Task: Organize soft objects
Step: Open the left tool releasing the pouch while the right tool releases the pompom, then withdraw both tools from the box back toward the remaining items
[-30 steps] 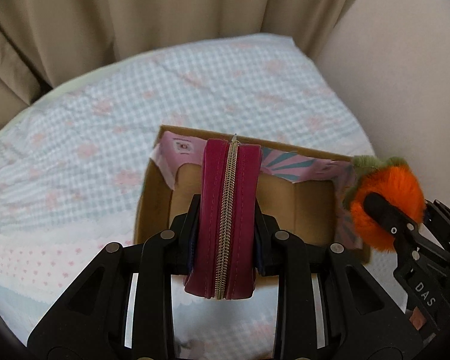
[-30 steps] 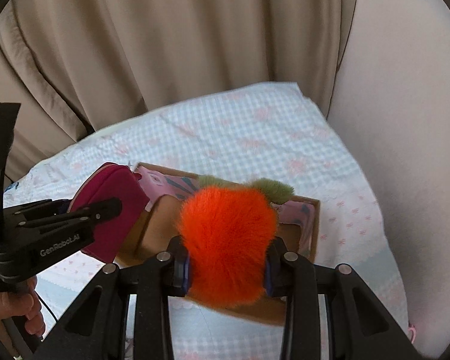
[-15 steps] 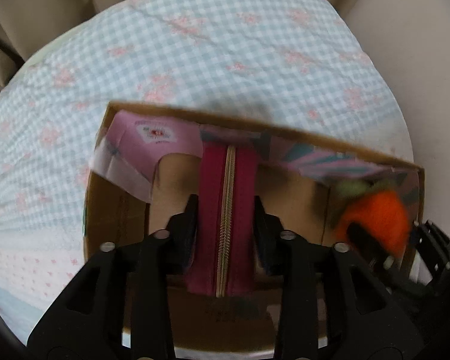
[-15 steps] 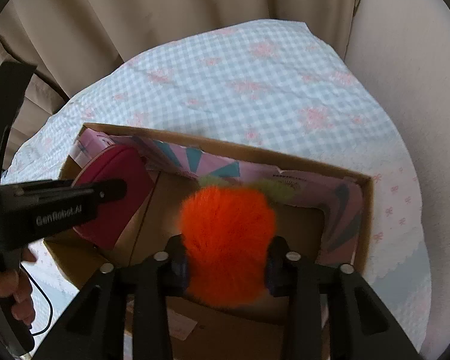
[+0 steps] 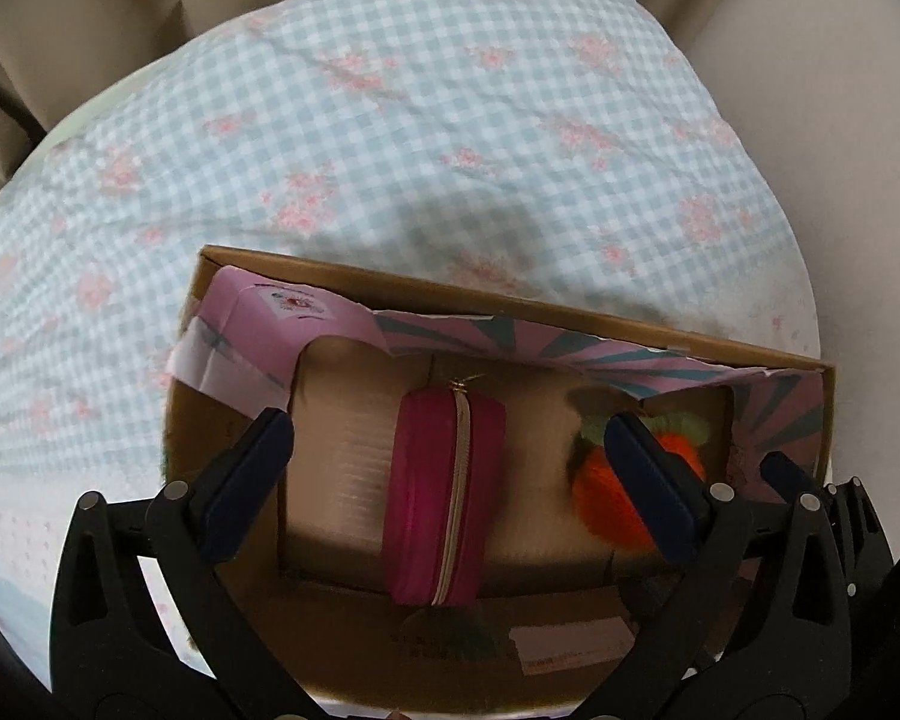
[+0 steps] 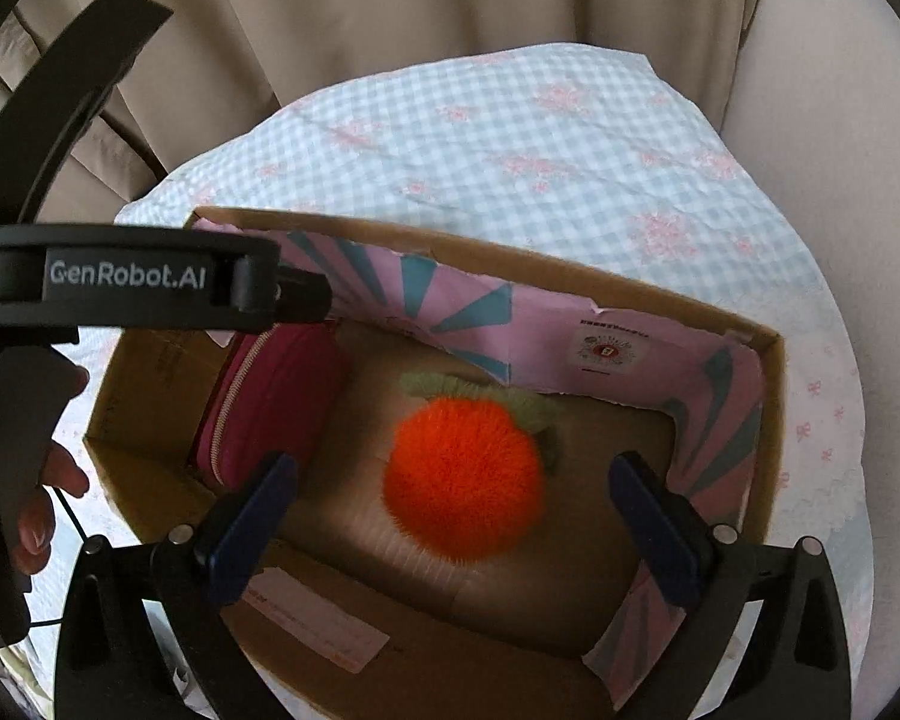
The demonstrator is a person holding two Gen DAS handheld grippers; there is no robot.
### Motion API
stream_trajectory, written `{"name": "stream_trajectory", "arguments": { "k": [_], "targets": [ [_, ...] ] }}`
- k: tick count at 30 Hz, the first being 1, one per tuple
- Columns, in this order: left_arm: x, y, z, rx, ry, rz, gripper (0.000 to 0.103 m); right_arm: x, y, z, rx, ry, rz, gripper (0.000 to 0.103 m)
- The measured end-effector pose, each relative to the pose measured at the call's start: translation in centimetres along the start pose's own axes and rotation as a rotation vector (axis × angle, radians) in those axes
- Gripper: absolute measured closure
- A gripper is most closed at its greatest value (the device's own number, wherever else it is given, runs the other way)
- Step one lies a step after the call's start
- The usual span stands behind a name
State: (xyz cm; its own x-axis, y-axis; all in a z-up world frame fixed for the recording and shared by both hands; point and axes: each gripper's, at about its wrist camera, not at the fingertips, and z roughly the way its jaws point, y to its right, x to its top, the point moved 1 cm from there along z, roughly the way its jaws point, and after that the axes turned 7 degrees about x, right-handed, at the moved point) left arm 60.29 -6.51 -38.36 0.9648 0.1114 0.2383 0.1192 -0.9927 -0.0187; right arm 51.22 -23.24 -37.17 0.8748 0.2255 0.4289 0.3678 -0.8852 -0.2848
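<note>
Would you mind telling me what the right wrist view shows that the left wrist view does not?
Only the right wrist view shows the person's hand and the left hand-held gripper's GenRobot.AI label. Only the left wrist view shows the pink pouch's full zipper. Both show the cardboard box, the pouch and the orange plush lying released on its floor.

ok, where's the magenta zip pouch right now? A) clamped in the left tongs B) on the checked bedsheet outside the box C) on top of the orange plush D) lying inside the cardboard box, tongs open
D: the magenta zippered pouch lies on the floor of the brown cardboard box, between the wide-open fingers of the left tongs, which touch nothing; the fluffy orange plush sits beside it.
</note>
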Motion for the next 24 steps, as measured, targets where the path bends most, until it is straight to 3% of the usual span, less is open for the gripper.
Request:
{"name": "stream_trajectory", "arguments": {
  "k": [9,16,24],
  "targets": [
    [-0.7,-0.3,-6.1,-0.004,0.063,-0.004,0.0,1.1,-1.5,-4.8,-0.006,0.056,-0.007,0.0],
    [-3.0,-1.2,-14.7,0.011,0.16,-0.001,0.0,1.6,-3.3,-11.2,-0.013,0.119,0.009,0.0],
    [-7.4,-2.8,-24.7,-0.015,0.287,-0.026,0.0,0.5,-7.0,-20.6,-0.08,0.22,-0.003,0.0]
  ]
}}
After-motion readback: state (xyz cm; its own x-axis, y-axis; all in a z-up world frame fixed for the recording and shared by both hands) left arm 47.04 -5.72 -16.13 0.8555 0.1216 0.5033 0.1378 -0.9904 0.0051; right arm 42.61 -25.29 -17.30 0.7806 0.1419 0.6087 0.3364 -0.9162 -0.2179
